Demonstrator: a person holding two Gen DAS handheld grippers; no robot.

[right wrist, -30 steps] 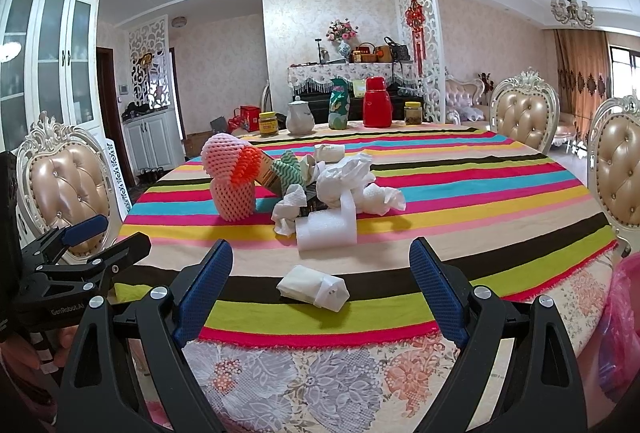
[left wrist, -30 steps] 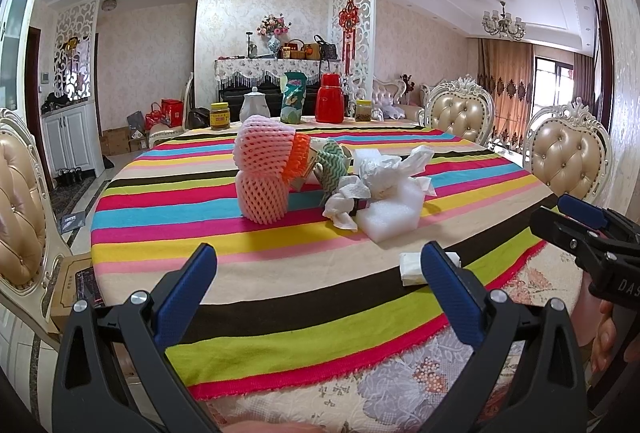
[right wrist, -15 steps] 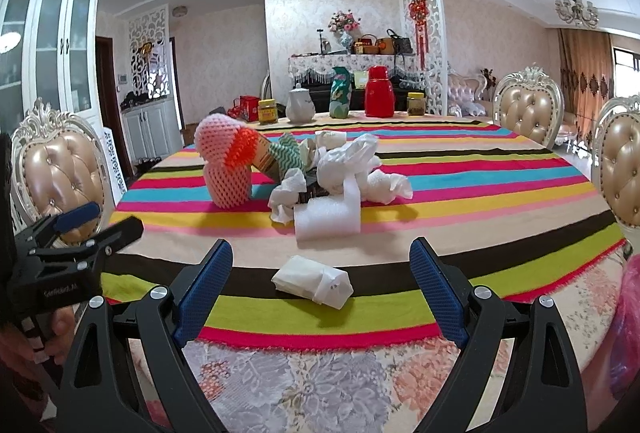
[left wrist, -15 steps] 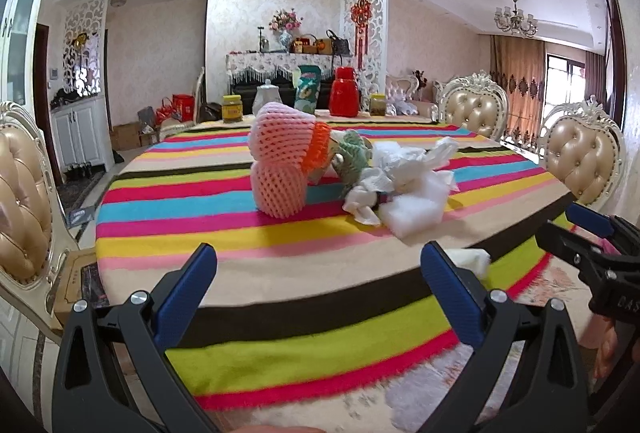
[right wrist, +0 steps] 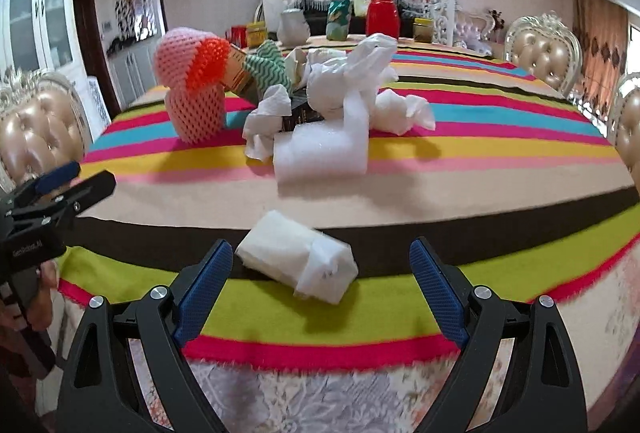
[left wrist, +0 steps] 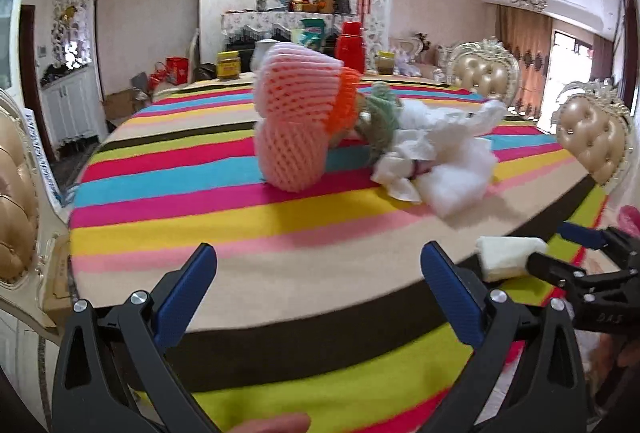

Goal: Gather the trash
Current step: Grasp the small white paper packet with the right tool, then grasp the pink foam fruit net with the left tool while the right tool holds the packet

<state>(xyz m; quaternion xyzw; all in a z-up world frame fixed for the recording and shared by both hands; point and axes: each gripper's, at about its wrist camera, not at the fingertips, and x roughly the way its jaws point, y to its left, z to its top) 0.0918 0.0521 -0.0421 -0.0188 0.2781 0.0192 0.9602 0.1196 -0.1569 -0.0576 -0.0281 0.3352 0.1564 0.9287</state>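
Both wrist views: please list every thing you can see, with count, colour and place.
Tissue packet: one, white, near table edge, between right gripper's fingers.
Foam nets: two pink, one orange, pile's left.
Foam sheet: one, white, pile's front.
Crumpled tissues: several, white, in pile.
Flask: one, red, far side.
Tablecloth: one, striped, on table.
Chairs: several, beige, around table.
Left gripper: open, empty.
Right gripper: open.

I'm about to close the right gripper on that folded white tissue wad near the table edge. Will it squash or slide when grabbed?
The tissue wad looks like soft, loosely folded paper with creased ends, so it will probably squash rather than resist. It seems light, so a finger nudge could slide it on the striped tablecloth. It lies flat, so it is unlikely to roll. The right gripper stands open around it.
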